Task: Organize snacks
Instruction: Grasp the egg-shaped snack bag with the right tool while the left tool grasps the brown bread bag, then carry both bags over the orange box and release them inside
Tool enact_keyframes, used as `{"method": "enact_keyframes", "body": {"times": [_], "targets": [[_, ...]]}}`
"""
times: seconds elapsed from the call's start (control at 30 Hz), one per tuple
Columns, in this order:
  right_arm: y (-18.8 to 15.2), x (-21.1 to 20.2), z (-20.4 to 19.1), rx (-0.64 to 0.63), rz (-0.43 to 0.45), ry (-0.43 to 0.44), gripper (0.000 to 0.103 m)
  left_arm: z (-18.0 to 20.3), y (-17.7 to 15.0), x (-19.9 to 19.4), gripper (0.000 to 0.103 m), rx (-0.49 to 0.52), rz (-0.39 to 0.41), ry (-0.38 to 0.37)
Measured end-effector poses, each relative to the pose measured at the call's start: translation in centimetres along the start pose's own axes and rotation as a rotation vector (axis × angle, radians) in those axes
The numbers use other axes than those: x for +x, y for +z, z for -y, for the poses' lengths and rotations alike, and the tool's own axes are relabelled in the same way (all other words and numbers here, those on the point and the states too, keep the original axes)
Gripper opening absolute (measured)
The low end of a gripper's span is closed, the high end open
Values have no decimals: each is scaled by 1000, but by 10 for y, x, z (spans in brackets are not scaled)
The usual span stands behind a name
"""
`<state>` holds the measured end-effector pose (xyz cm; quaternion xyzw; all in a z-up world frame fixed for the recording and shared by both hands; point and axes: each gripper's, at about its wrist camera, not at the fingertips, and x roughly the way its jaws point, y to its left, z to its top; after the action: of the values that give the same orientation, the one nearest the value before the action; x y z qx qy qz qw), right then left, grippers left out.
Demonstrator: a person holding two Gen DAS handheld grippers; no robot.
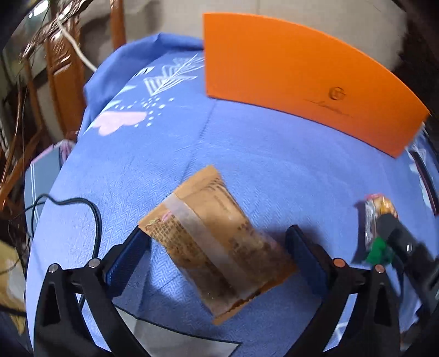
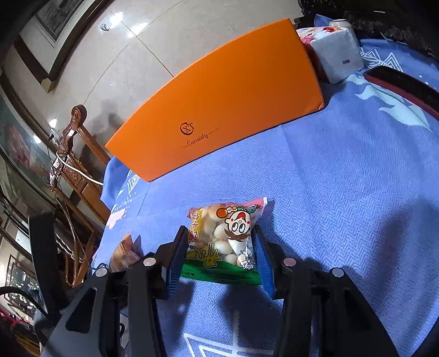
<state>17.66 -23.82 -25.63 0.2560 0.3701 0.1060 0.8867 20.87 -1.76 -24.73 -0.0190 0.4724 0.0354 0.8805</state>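
A brown snack packet (image 1: 214, 244) lies slanted on the blue cloth between the fingers of my left gripper (image 1: 216, 237). Those jaws stand wide open; the left pad touches one corner, the right pad is apart from it. My right gripper (image 2: 219, 247) is shut on a cartoon-printed bag of round biscuits (image 2: 227, 236), both pads pressing its sides. In the left wrist view that bag (image 1: 373, 217) and the right gripper (image 1: 395, 233) show at the right edge. The brown packet (image 2: 123, 252) shows at lower left of the right wrist view. An orange box (image 1: 296, 77) (image 2: 219, 101) stands behind both.
A black cable (image 1: 93, 219) snakes over the cloth left of the left gripper. At the back right stand a grey-white box (image 2: 337, 55) and a can (image 2: 340, 23), with a dark red-rimmed tray (image 2: 406, 85) nearby. A wooden chair (image 2: 79, 170) stands beyond the table's left edge.
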Motion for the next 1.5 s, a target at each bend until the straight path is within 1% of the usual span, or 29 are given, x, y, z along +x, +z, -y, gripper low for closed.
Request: {"method": "enact_keyframes", "body": {"times": [0.03,0.07,0.17,0.27,0.33,0.4,0.43,0.47,0.5,0.53,0.57,0.6,0.63,0.67,0.73,0.83,0.9,0.93,1.0,1.03,1.07,1.1,1.2,1.4,1.5], "targets": [[0,0,0,1,0,1,48,0,-3,-2,91,31,23,-19],[0,0,0,1,0,1,48,1,-4,-4,81,60,40,-36],[0,0,0,6,1,6,48,4,-10,-12,61,144,72,-93],[-1,0,-1,6,1,6,48,3,-13,-13,57,179,84,-137],[-1,0,0,7,1,7,48,1,-13,-13,57,201,87,-173],[0,0,-1,8,1,8,48,0,-12,-13,56,244,87,-223],[0,0,-1,8,1,8,48,2,-13,-13,56,294,87,-264],[0,0,-1,8,1,7,48,4,-13,-13,57,345,88,-272],[0,0,-1,7,1,7,48,6,-14,-13,58,389,92,-261],[0,0,0,7,1,7,48,5,-15,-13,64,397,90,-251],[0,0,0,8,1,8,48,4,-13,-12,73,392,79,-229],[0,0,0,8,1,8,48,2,-11,-10,77,378,68,-212],[0,0,-1,7,1,6,48,-1,-7,-6,84,338,40,-200],[0,0,-1,5,1,5,48,-4,-4,-3,84,297,21,-209],[0,1,-1,1,0,0,48,-7,-1,-2,85,228,32,-227],[0,1,-1,1,0,1,48,-4,-6,-2,85,255,64,-213],[0,1,-2,-2,0,-3,48,-2,-6,-2,84,269,64,-203],[0,1,-3,-6,-1,-8,48,-1,-5,-2,81,272,65,-201],[0,1,-4,-14,-2,-16,48,-1,-3,-4,70,284,72,-208],[0,1,-5,-17,-2,-20,48,2,-3,-4,64,291,75,-209],[0,2,-6,-21,-3,-24,48,3,-3,-5,56,297,76,-211],[0,2,-7,-23,-4,-27,48,5,-3,-6,53,303,76,-217],[0,3,-8,-32,-5,-37,48,7,-3,-7,49,299,80,-213],[0,4,-12,-58,-11,-61,48,2,-1,-8,42,232,68,-235],[0,5,-13,-74,-15,-75,48,0,0,-10,38,216,66,-237]]}}
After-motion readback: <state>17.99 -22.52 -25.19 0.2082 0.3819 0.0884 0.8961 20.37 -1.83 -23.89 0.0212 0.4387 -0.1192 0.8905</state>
